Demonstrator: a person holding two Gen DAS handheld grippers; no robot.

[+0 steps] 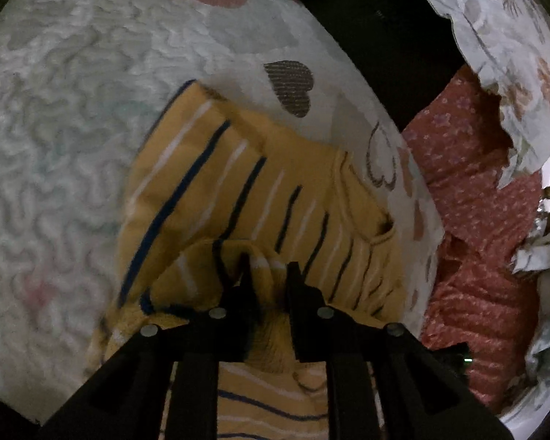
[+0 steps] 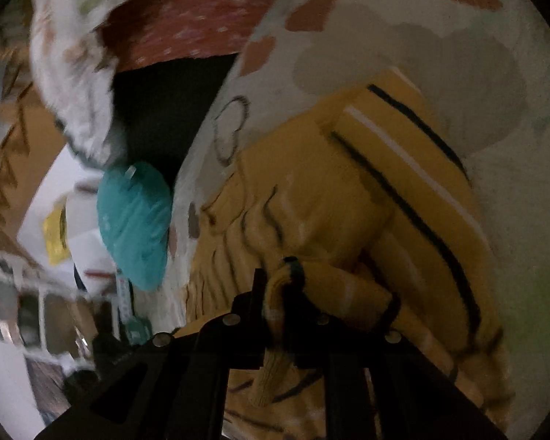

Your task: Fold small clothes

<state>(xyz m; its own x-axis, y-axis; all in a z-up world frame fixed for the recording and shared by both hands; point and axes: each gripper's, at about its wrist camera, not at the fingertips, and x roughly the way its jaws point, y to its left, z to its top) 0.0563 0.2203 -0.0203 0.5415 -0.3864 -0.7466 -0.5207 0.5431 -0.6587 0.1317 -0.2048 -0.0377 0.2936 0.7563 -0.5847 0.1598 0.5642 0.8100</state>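
A small yellow garment (image 1: 238, 183) with dark blue and white stripes lies partly folded on a white quilted bedcover (image 1: 55, 128). My left gripper (image 1: 269, 278) is shut on a bunched edge of the yellow garment, lifted a little over the rest of it. In the right wrist view the same yellow garment (image 2: 348, 190) lies on the bedcover (image 2: 495, 73). My right gripper (image 2: 278, 282) is shut on a rolled, ribbed edge of the garment.
A red patterned cloth (image 1: 476, 220) and a white floral cloth (image 1: 502, 55) lie past the bedcover's right edge. A teal cushion (image 2: 135, 223) sits at the bed edge, with a dark gap (image 2: 165, 110) beside it. The room beyond is blurred.
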